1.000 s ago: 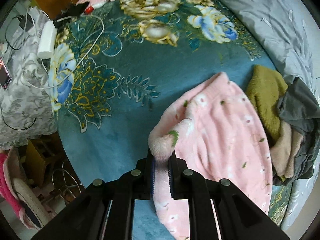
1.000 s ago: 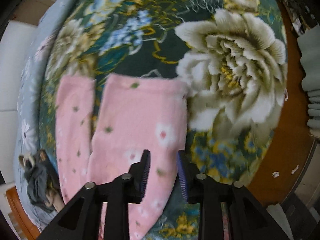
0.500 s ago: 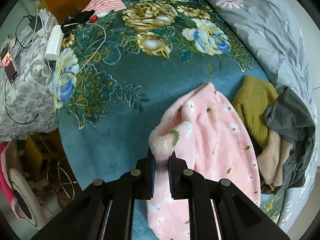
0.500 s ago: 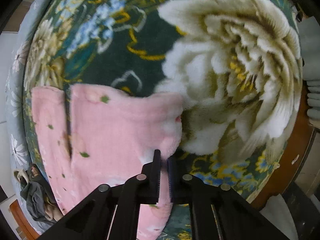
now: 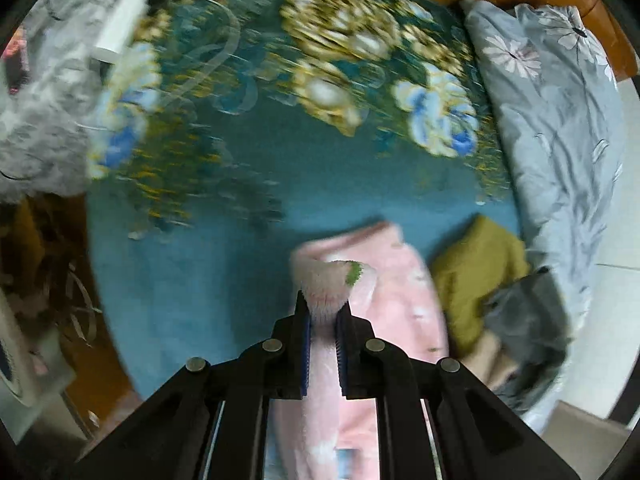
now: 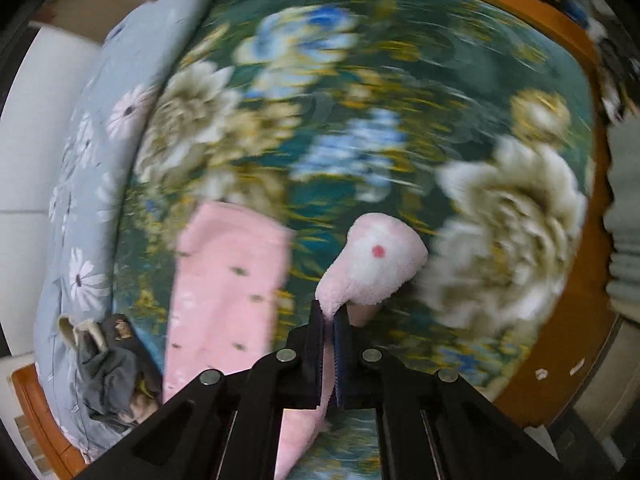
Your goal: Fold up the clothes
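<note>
We see the left tool (image 5: 323, 314) closed tight on a fluffy fold of the pink pants (image 5: 384, 280), the pinched fabric bulging up between its 2 fingers. The rest of the garment lies on the teal floral blanket (image 5: 224, 272) covering the bed, trailing down under the tool. Just beside the pants to the right sits a heap with an olive-green garment (image 5: 476, 268) and a dark grey garment (image 5: 528, 320), next to the grey flowered duvet (image 5: 560, 128).

In the right wrist view, the right tool (image 6: 329, 322) is clamped on another part of the pink pants (image 6: 372, 268), which rises in a rounded hump above its fingers. 1 pant leg (image 6: 228, 280) lies flat on the blanket (image 6: 360, 80) to the left, apart from the lifted hump. Both views are blurred, so we cannot tell finer details of the fabric.
</note>
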A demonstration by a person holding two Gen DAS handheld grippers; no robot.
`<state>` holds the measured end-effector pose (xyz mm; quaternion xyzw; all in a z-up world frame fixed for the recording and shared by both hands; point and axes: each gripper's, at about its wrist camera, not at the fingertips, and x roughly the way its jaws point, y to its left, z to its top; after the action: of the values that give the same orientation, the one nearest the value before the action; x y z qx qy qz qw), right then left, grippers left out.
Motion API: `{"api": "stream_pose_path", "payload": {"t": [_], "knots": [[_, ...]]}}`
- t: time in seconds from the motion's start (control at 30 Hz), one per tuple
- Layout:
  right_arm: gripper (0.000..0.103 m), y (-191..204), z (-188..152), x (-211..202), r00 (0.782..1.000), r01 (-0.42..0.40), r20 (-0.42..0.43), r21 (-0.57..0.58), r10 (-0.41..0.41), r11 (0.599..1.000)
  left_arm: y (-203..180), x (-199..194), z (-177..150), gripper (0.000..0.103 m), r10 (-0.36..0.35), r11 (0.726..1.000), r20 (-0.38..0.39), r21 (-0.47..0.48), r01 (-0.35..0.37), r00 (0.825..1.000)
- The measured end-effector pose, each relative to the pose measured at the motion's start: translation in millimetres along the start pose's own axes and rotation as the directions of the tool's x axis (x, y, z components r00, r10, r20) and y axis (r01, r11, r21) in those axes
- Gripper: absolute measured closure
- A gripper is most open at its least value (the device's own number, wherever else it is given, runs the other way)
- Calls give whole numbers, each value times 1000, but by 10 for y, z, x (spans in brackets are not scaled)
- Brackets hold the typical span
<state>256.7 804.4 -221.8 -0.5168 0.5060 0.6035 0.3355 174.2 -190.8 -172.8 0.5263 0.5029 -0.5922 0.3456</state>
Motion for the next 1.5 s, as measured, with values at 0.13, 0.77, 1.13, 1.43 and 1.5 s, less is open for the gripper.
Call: {"api": "stream_pose_path", "payload": {"t": [0.13, 0.77, 1.13, 1.43, 1.5], "knots": [[99, 631, 303, 333, 998, 44, -52, -7, -44, 999, -440, 311, 133, 92, -67, 995, -81, -76, 61, 994], [94, 1821, 639, 1275, 997, 79, -11, -74, -80, 994, -1117, 1510, 511, 76, -216, 974, -108, -99, 205, 971], [73, 1778, -188, 818, 1000, -18, 6, -296, 20, 955, -157, 1285, 240, 33, -136, 972, -31, 189, 139, 990], [73, 1210, -863, 500, 999, 26, -40, -247, -37, 969, 48, 1920, 105, 27, -211, 975, -60, 52, 214, 976], [73, 1166, -913, 393, 999, 30, -25, -246, -38, 969, -2, 1938, 123, 54, -192, 980, -49, 44, 194, 980]]}}
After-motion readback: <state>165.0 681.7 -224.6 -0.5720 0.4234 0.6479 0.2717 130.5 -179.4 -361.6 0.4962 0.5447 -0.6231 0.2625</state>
